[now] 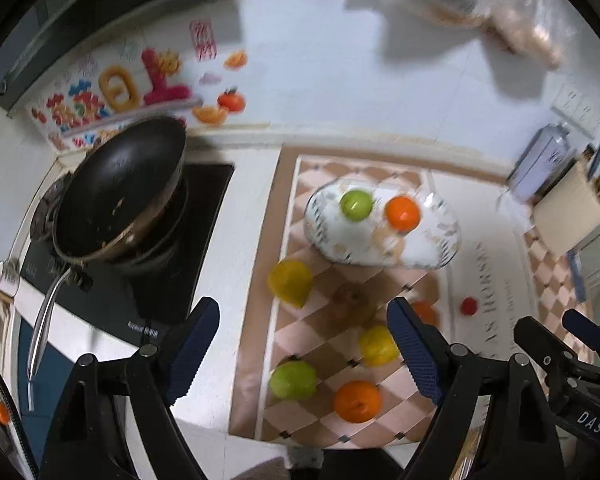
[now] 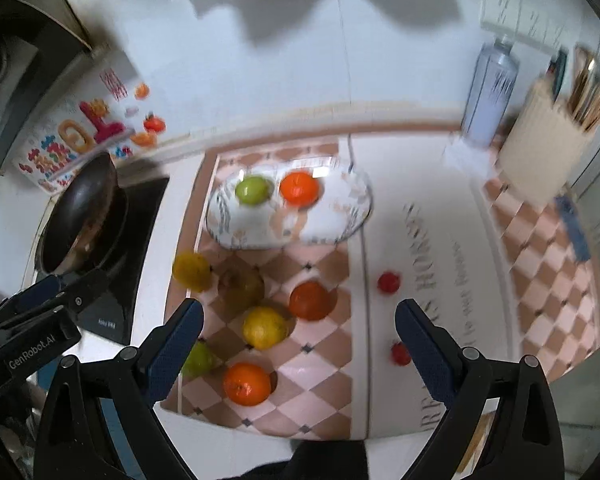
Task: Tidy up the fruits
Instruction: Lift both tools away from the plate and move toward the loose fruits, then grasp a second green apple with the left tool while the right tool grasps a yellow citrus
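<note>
Checkered in pink and brown, the mat (image 2: 324,364) is covering the white bench (image 1: 236,208) beside the black wok (image 1: 120,184). At its far end the patterned plate (image 2: 340,216) is already carrying a green apple (image 2: 253,189) and an orange (image 2: 299,188); the other fruits are lying loose on the mat nearer to the claws.

To do this step well, I think one claw should be descending straight over one fruit, such as the yellow one (image 2: 265,327), and closing gently at its widest part, because round fruit is rolling easily.

Both claws are hovering above the mat, tilted down toward it. The left claw (image 1: 304,356) is standing wide and holding nothing, and the right claw (image 2: 300,356) is also wide and holding nothing.
</note>
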Demonstrator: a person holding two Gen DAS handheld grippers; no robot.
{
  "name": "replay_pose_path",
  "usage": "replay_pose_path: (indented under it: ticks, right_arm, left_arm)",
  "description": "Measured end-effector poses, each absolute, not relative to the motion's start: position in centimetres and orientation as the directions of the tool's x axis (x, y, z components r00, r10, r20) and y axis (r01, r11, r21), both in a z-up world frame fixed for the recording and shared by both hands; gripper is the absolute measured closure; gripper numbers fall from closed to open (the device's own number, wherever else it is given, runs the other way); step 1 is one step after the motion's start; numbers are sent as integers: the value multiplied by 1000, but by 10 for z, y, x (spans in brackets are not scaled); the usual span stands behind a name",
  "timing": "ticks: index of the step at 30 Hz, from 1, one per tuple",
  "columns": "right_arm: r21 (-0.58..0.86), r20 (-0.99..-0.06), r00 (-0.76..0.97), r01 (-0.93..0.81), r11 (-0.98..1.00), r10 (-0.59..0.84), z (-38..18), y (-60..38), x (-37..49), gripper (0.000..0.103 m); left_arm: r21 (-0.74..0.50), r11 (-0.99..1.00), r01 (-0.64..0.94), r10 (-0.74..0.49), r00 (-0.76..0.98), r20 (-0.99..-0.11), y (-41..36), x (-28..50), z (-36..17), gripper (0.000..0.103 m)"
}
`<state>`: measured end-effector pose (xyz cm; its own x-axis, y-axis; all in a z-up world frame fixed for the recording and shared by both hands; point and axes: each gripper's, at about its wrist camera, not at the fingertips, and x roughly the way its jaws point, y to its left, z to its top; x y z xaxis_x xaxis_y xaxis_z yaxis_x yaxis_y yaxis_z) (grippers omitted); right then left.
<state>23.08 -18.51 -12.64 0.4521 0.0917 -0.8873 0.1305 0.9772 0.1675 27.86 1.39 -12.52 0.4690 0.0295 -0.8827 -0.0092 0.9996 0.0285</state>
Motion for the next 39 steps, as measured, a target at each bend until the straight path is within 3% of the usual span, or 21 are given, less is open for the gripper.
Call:
replay_pose_path:
  ticks: [3,6,12,20,23,26,33,39]
  right_arm:
    - [224,-912,380,143,964,155,-167,-186,241,4]
    - [309,-920,301,161,937,252,-212,-185,251,5]
    - [381,-922,144,195,903,358,-298,-171,272,24]
    - [380,-925,79,176,908,372,-342,-150,290,28]
    - [390,-921,68,168,905,384,-350,-141,299,40]
    - [365,-931,77,131,922,357,-349,-135,301,40]
    - [192,-981,19,24,981,191,-340,-136,278,40]
    - [268,-963,48,96,959,265,-348,-152,279,39]
  left_arm:
    - [69,997,-30,76,417,-906,22,282,-156,7]
    - [78,995,-54,91,325,-941,36,285,-196,7]
    - [72,994,-88,83,128,-988,51,282,-272,7]
    - [43,998,-46,42,-11,-999,31,283,-331,7]
    - [32,999,-31,31,-25,-999,23,282,-342,24]
    - [-4,999,-32,-5,-22,-1000,18,282,-347,44]
    - [21,999,-33,21,22,-1000,8,274,-343,44]
    - [31,999,-24,32,34,-999,12,275,-339,44]
